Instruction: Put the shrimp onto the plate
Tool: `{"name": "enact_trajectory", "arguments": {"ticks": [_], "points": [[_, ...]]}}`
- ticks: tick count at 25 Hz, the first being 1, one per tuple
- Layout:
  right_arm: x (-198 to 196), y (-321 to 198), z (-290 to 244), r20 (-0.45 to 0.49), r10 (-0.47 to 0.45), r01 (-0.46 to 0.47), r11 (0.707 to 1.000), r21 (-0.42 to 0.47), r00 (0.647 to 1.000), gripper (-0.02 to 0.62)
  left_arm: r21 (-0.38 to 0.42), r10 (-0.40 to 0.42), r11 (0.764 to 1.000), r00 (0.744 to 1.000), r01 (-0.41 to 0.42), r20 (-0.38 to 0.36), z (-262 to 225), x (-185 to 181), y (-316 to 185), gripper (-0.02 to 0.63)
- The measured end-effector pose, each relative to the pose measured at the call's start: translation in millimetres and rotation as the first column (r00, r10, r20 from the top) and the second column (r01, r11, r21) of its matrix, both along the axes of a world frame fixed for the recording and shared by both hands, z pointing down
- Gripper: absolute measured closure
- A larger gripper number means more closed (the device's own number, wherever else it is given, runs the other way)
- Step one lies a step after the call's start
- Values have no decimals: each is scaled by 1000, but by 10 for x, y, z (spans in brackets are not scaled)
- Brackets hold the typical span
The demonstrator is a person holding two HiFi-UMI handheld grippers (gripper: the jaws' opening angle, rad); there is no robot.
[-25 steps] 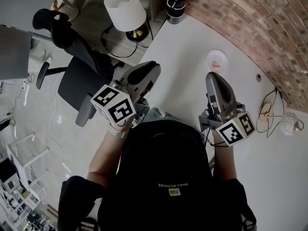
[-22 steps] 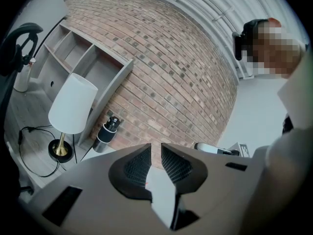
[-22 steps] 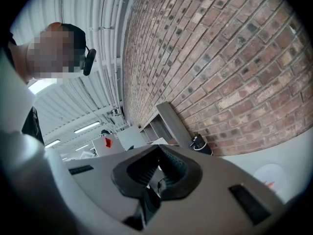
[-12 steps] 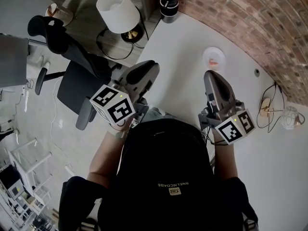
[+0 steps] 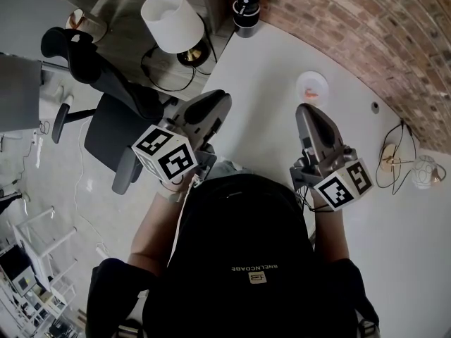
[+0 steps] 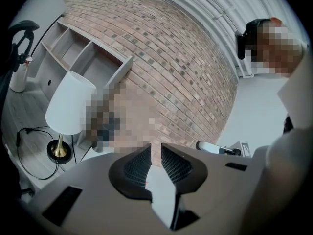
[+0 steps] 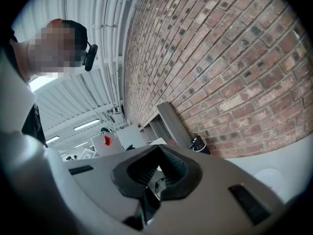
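Note:
A small white plate [image 5: 312, 86] sits on the white table [image 5: 264, 62] near the brick wall, with an orange shrimp [image 5: 314, 88] lying on it. Both grippers are held close to the person's chest, well short of the plate. My right gripper [image 5: 304, 110] points toward the plate with its jaws together and nothing in them. My left gripper [image 5: 220, 98] hovers over the table's left edge. In the left gripper view its pads [image 6: 137, 165] stand a narrow slit apart, with nothing between them.
A white-shaded lamp [image 5: 171, 17] and a black office chair [image 5: 116, 115] stand on the floor left of the table. A black cylinder [image 5: 246, 7] sits at the table's far corner. Cables and a small glass object [image 5: 424, 172] lie at the right.
The head camera has shifted slightly, so the plate and lamp sit a little further left in view. Neither gripper has visibly moved or changed its jaws.

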State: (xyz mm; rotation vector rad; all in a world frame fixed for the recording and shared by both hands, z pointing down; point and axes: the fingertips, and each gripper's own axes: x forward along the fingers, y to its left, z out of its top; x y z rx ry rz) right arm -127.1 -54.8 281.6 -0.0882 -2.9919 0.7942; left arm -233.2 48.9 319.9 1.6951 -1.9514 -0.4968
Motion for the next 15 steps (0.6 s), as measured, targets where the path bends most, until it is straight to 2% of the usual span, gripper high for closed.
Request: {"name": "enact_trajectory", "arguments": {"ticks": [15], "points": [[11,-9,22,-5,20,-20,1000,-1,1000,592,-5,-3,1000,1000,3,1,22,-32,17,540]]}}
